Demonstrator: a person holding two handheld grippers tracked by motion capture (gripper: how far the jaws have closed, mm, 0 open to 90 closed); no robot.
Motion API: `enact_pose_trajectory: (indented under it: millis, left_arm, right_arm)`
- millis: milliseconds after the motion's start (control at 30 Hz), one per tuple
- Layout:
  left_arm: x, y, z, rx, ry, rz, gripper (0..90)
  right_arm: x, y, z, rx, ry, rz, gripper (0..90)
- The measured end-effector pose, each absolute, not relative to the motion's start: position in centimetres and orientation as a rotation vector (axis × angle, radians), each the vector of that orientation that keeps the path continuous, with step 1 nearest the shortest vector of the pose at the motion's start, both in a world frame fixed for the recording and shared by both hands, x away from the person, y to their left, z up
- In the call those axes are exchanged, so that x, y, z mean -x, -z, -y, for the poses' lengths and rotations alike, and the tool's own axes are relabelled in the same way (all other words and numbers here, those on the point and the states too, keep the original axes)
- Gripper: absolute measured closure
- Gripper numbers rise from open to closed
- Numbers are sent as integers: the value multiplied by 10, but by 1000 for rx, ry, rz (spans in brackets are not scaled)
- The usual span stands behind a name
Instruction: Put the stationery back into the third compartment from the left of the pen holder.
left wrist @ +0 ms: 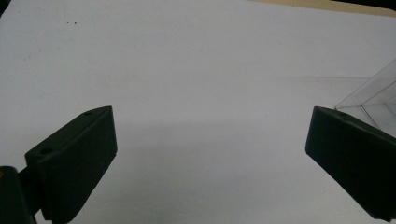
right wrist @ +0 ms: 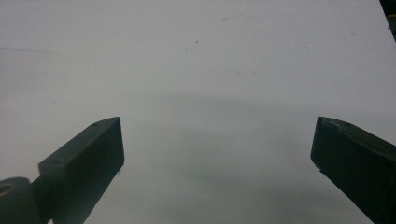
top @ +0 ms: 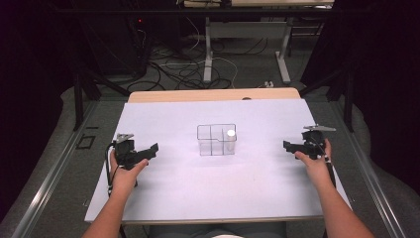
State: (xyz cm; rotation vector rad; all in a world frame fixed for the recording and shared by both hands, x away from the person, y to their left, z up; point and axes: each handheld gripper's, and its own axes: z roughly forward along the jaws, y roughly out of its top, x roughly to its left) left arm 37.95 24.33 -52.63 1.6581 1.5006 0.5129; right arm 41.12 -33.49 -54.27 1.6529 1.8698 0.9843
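A clear divided box (top: pixel 217 140) is seen standing at the middle of the white worktop (top: pixel 173 193), with a small white cylinder (top: pixel 230 133) held upright in its rear right compartment. The left claw (top: pixel 152 149) is held low at the left side of the worktop, well apart from the box, its jaws spread wide with nothing between them. The right claw (top: pixel 287 145) is held at the right side, likewise wide open and empty. A corner of the box (left wrist: pixel 373 95) is seen beyond the left claw's jaw.

My high view looked forward and down on the white table (top: pixel 163 198). Both gripper views sat close above it; the left one shared the clear box (left wrist: pixel 373 95) at three o'clock.
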Motion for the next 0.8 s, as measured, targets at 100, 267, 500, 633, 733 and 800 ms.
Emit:
enact_pose_trajectory:
  millis: [100, 267, 500, 633, 733, 800]
  left_arm:
    - [-379, 526, -244, -1661, -511, -1503, 21]
    - [-379, 525, -244, -1661, -508, -1503, 21]
    - [-379, 525, -245, -1656, -510, -1505, 21]
    - [-379, 526, -245, -1656, -510, -1507, 21]
    - [-379, 525, -245, -1657, -511, -1504, 21]
    - [-379, 525, -245, -1656, -510, -1505, 21]
  right_arm:
    - [-412, 544, 335, -1655, -976, -1871, 22]
    - [-411, 546, 335, -1660, -975, -1861, 34]
    - [-411, 545, 333, -1657, -982, -1857, 34]
    - [-411, 546, 332, -1657, -981, -1864, 33]
    - [-410, 546, 332, -1659, -983, -1868, 33]
    - [-410, 546, 332, -1654, -989, -1866, 34]
